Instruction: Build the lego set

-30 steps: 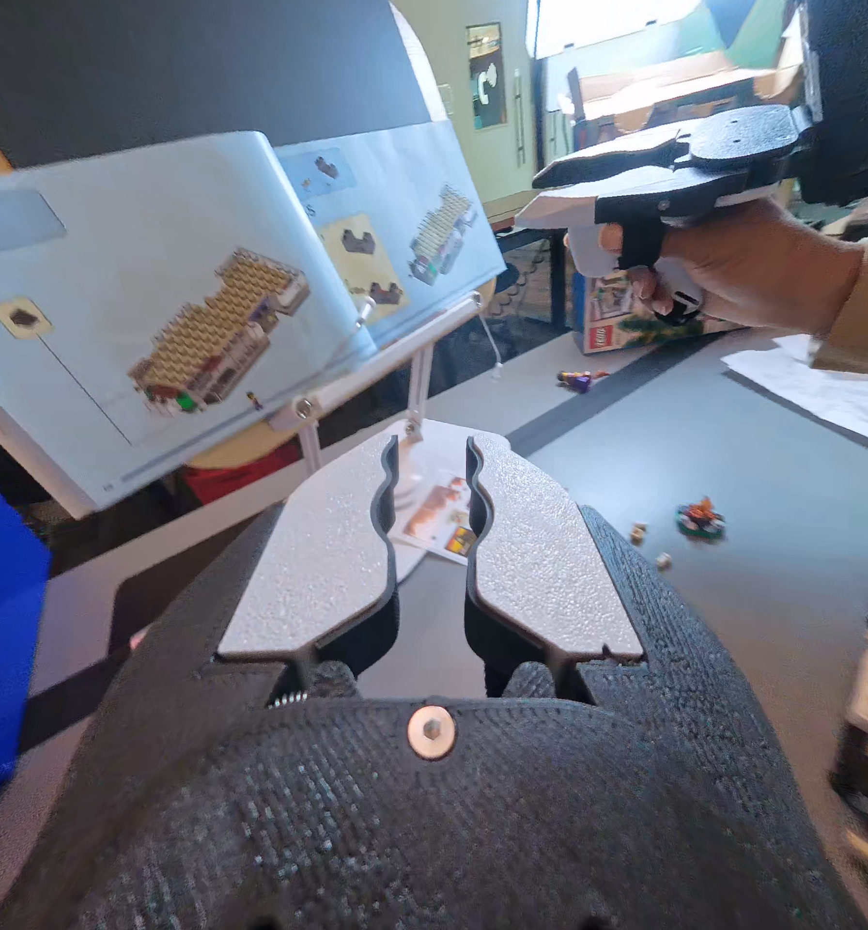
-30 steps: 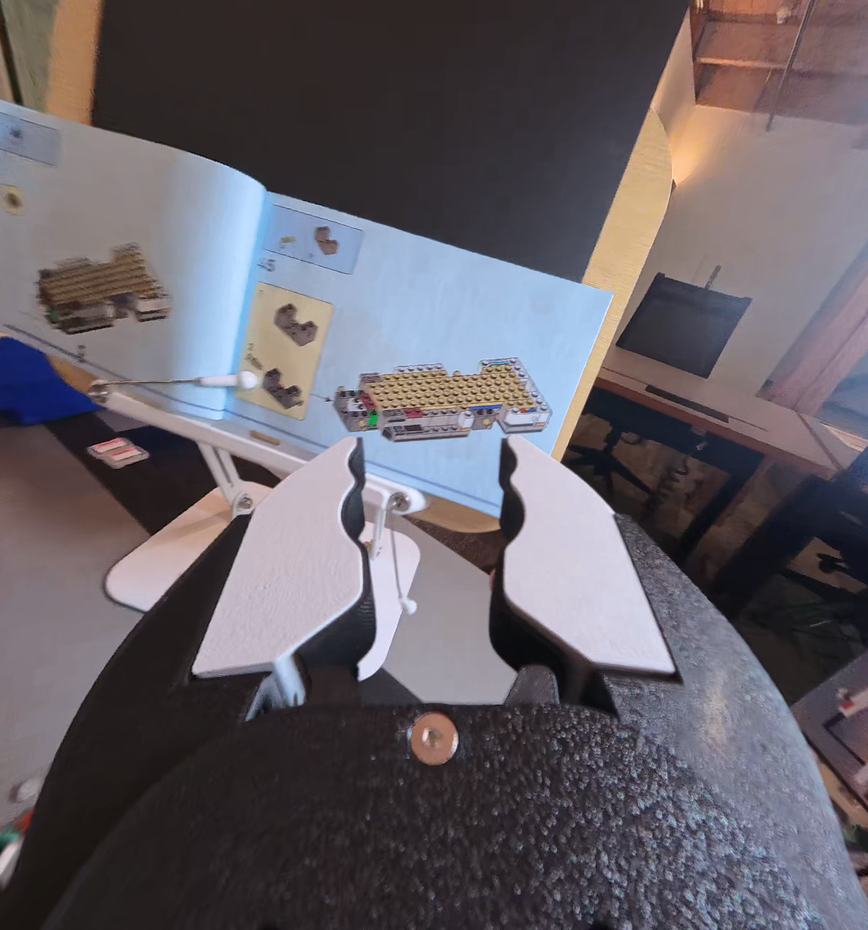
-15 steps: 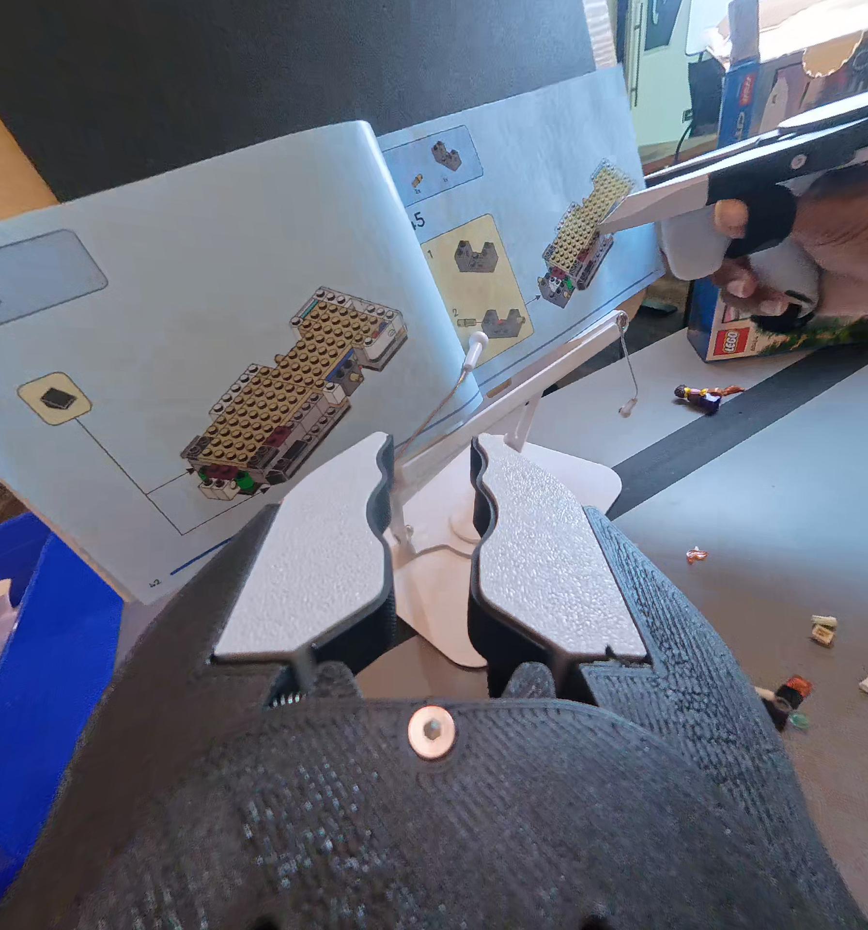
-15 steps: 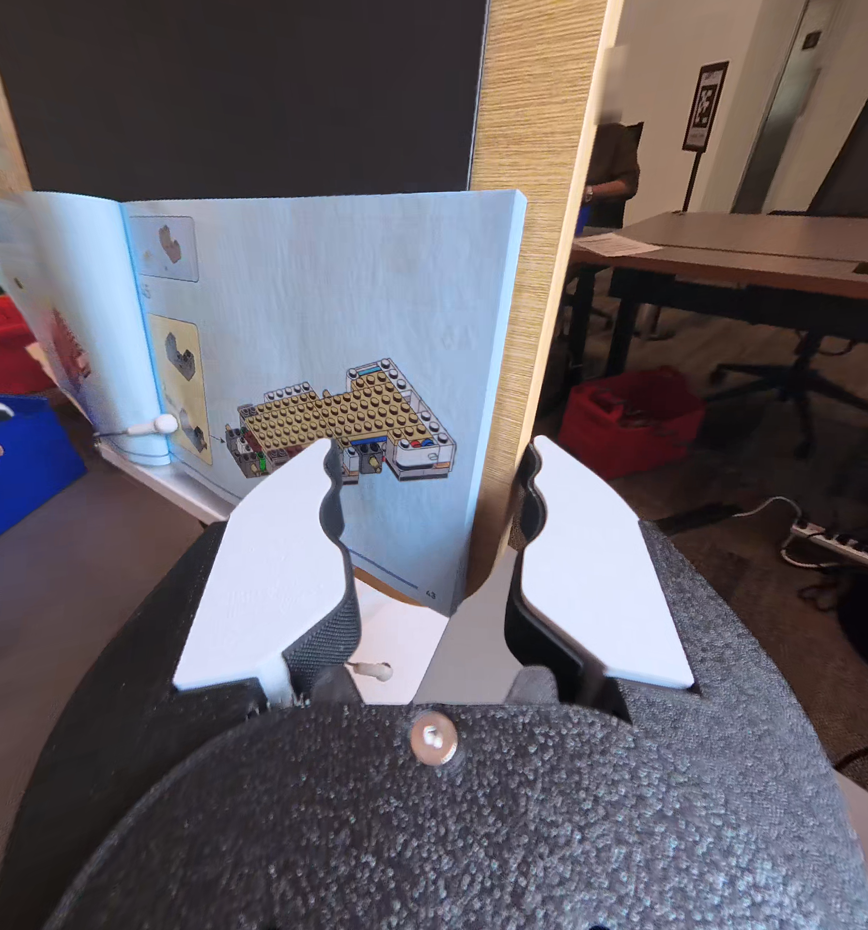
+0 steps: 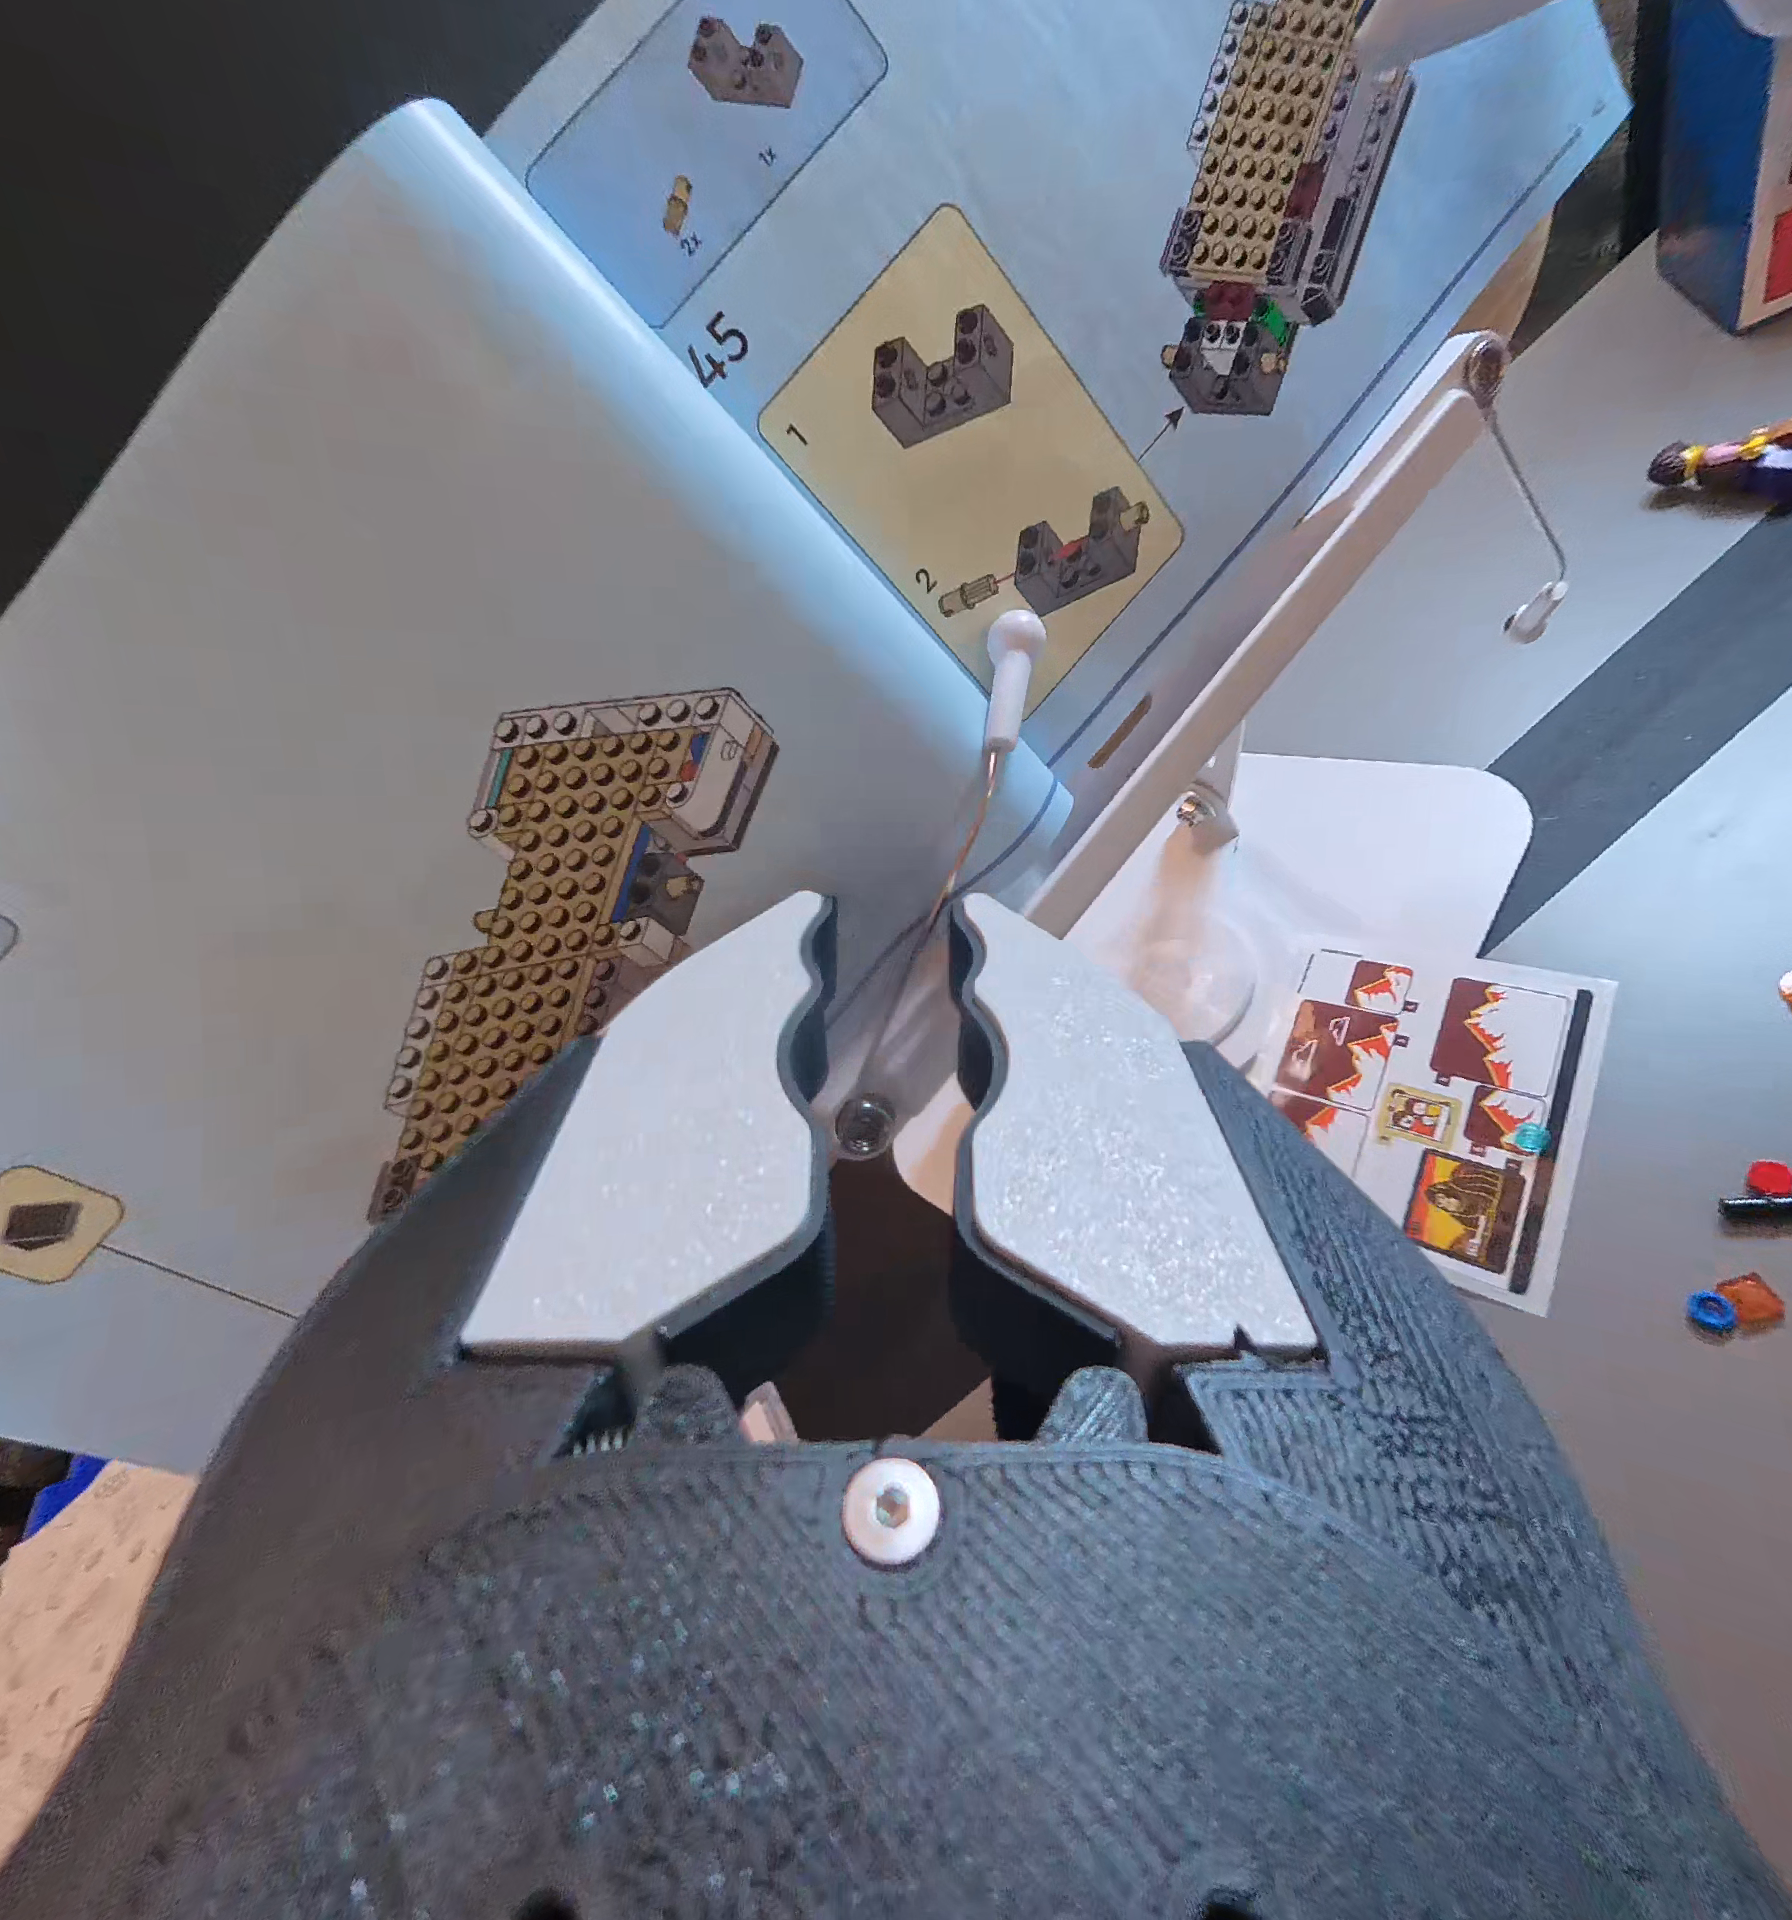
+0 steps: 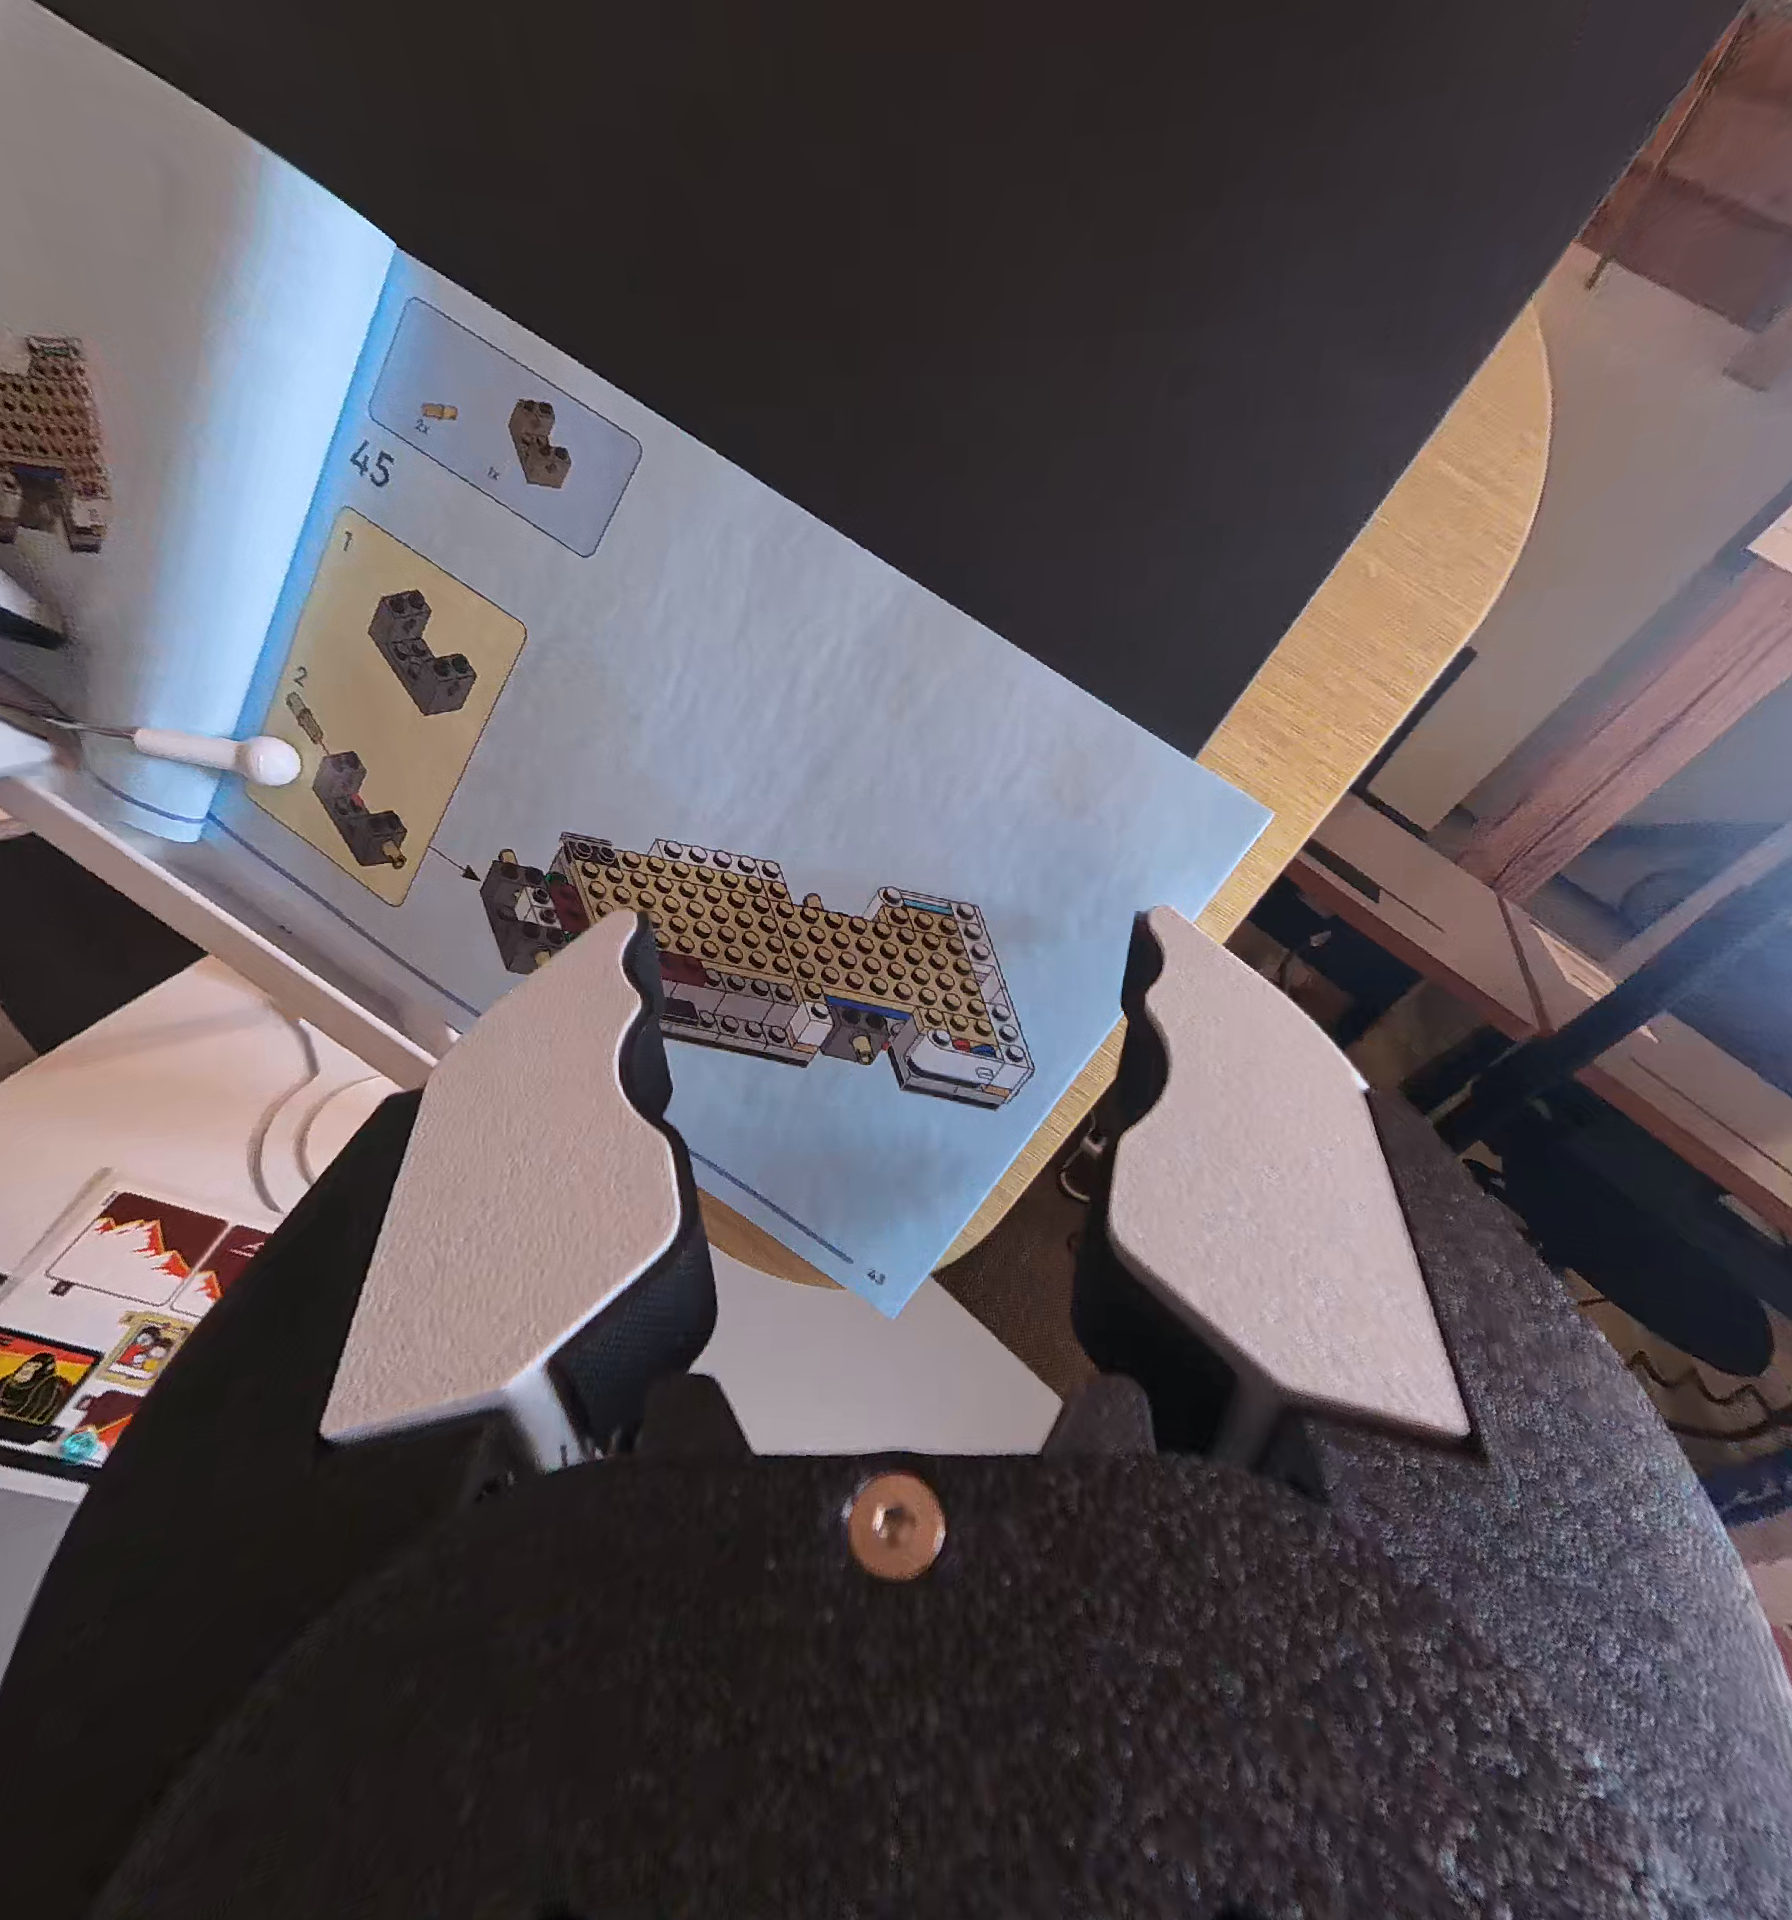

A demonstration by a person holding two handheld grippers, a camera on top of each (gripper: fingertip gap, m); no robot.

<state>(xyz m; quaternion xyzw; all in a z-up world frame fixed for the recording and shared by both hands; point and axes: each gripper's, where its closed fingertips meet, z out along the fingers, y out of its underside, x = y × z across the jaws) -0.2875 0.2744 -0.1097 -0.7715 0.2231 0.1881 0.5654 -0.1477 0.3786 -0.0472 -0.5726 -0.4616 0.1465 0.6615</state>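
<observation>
Dark panel fills upper frame; tan woven column right; wooden desks far right; grey tabletop.

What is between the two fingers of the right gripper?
Nothing is held in the right gripper; the right wrist view shows only the instruction booklet's page behind the wide gap.

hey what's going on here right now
A person holds two grippers at an open instruction booklet propped on a white stand. The left gripper, jaws narrowly apart, sits at the stand's wire page holder by the booklet's bottom edge. The right gripper, wide open, frames the right-hand page's lower corner. A sticker sheet lies nearby.
</observation>
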